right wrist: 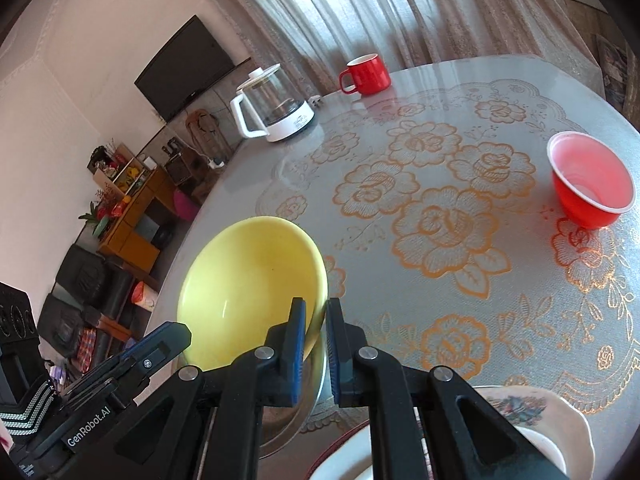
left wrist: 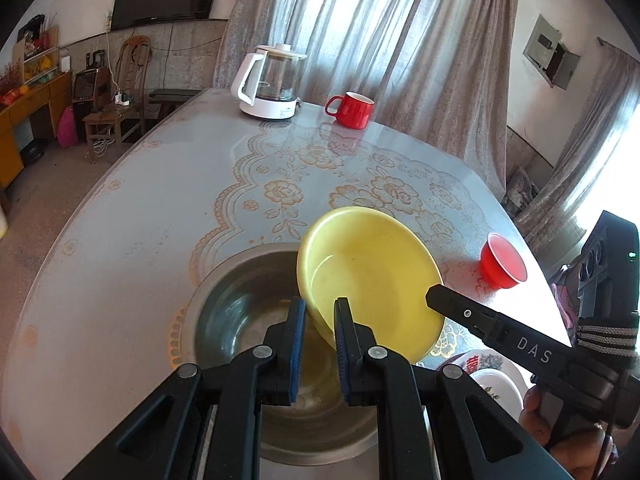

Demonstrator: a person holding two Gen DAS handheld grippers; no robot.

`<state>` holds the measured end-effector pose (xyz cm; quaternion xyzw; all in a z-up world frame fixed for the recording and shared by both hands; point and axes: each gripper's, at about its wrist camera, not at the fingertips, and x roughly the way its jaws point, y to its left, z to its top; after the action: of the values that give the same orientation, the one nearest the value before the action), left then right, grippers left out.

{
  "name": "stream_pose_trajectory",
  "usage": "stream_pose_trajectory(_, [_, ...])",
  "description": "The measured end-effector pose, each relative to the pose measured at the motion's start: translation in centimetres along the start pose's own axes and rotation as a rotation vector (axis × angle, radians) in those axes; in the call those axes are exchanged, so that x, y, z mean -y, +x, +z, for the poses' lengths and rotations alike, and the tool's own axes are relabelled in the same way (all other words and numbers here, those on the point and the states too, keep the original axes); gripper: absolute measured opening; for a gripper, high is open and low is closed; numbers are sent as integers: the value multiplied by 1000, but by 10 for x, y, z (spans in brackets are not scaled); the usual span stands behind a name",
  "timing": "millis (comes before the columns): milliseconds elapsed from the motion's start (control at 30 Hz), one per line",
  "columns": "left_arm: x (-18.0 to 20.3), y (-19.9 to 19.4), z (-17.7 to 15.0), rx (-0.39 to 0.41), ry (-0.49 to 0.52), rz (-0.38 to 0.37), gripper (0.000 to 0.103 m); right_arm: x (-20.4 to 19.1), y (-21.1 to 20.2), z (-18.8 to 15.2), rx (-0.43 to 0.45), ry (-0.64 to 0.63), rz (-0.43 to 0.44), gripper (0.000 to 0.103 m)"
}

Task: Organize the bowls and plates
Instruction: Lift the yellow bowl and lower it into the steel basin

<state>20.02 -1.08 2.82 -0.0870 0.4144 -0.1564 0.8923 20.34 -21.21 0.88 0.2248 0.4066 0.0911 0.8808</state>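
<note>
A yellow bowl [left wrist: 372, 280] is held tilted above a large steel basin [left wrist: 236, 320] on the table. My left gripper [left wrist: 320, 312] is shut on the bowl's left rim. My right gripper [right wrist: 316, 316] is shut on the bowl's right rim [right wrist: 256, 288]; its finger shows in the left wrist view [left wrist: 460, 310]. A small red bowl [right wrist: 590, 180] stands upright on the table to the right, also seen in the left wrist view [left wrist: 502, 266]. Flowered white plates [right wrist: 532, 412] lie stacked at the near right edge.
A white glass kettle [left wrist: 270, 82] and a red mug [left wrist: 352, 109] stand at the table's far edge. The table has a grey cloth with orange flower print [right wrist: 440, 216]. Curtains hang behind; a chair and cabinets stand at the far left.
</note>
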Motion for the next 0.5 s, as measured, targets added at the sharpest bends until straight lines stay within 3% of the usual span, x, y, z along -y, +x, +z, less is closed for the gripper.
stream_pose_trajectory(500, [-36,7,-30,-29,-56,45,14,-25,40,-32,-124,-67,-17,10])
